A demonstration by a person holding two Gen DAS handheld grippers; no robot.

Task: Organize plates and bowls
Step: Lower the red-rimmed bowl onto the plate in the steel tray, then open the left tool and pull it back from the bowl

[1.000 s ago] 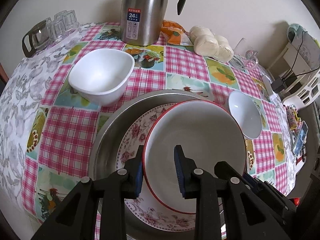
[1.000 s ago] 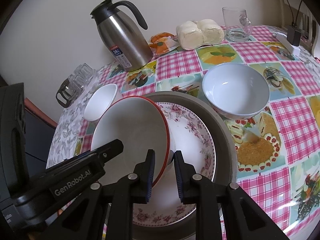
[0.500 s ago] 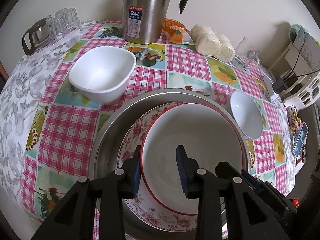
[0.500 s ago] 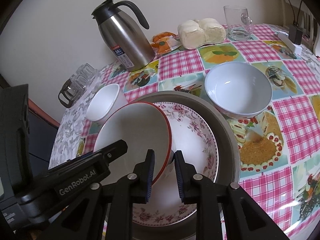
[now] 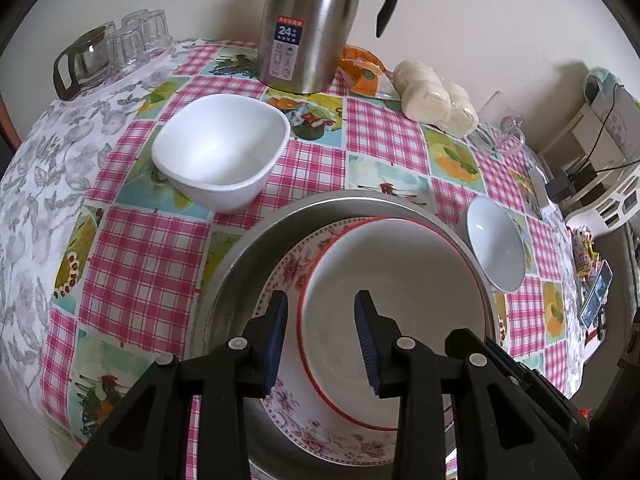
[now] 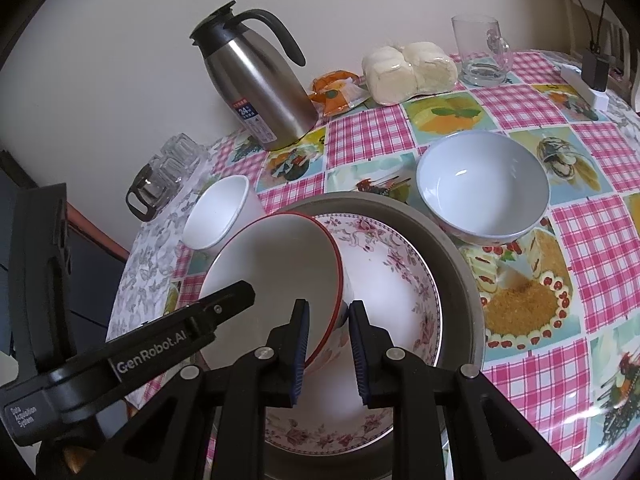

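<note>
A red-rimmed white bowl (image 5: 400,300) (image 6: 280,272) lies tilted in a floral plate (image 5: 320,444) (image 6: 400,288), which sits in a steel tray (image 5: 236,280) (image 6: 460,280). My left gripper (image 5: 322,336) straddles the bowl's near rim with its jaws spread apart. My right gripper (image 6: 329,344) straddles the bowl's other rim, its jaws slightly apart from the rim. A square white bowl (image 5: 220,156) (image 6: 220,212) stands left of the tray. A round pale bowl (image 5: 496,244) (image 6: 482,192) stands right of it.
A steel thermos jug (image 5: 312,24) (image 6: 256,80), an orange snack packet (image 6: 336,92), wrapped buns (image 6: 408,70) and a glass mug (image 6: 480,50) stand along the wall. Several glasses (image 5: 100,52) are at the far left. A white rack (image 5: 600,184) stands beside the table's right edge.
Both grippers have opened wider around the red-rimmed bowl's rim. The left wrist camera has drawn back a little. The bowl has settled lower into the floral plate.
</note>
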